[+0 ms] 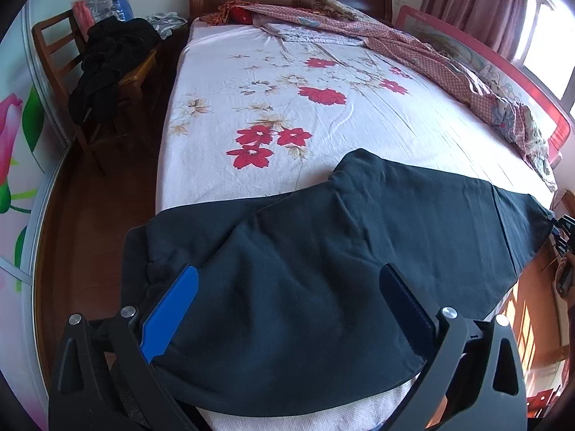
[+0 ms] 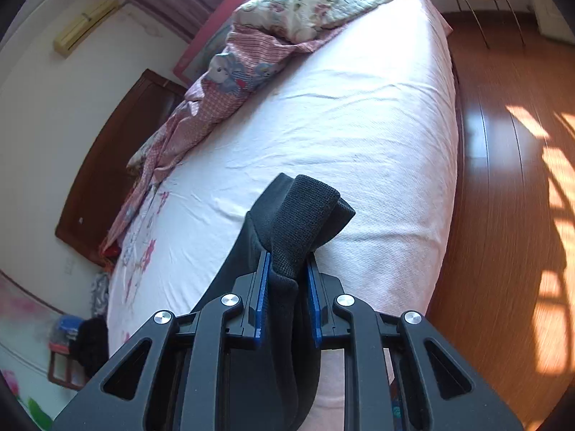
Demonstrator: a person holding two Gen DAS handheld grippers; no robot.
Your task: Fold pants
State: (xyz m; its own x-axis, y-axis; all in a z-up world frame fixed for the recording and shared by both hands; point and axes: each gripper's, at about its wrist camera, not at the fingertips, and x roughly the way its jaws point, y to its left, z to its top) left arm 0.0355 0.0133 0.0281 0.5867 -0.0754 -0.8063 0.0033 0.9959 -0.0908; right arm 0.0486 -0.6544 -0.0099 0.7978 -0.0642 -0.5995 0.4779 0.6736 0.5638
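Observation:
Dark pants (image 1: 341,237) lie spread across the near edge of the bed (image 1: 287,82), which has a white sheet with red flowers. One part of the pants is folded over another at the left. My left gripper (image 1: 289,280) hovers over the cloth with its blue fingers (image 1: 179,298) wide apart, open and pinching nothing. In the right wrist view my right gripper (image 2: 287,256) is shut on a ribbed end of the pants (image 2: 305,215), bunched up between the blue pads and lifted off the sheet (image 2: 359,125).
A wooden chair (image 1: 54,43) piled with black clothes stands left of the bed. A crumpled patterned quilt (image 1: 449,68) runs along the far side by a red rail (image 1: 560,125). The wooden floor (image 2: 510,186) lies beyond the bed's edge.

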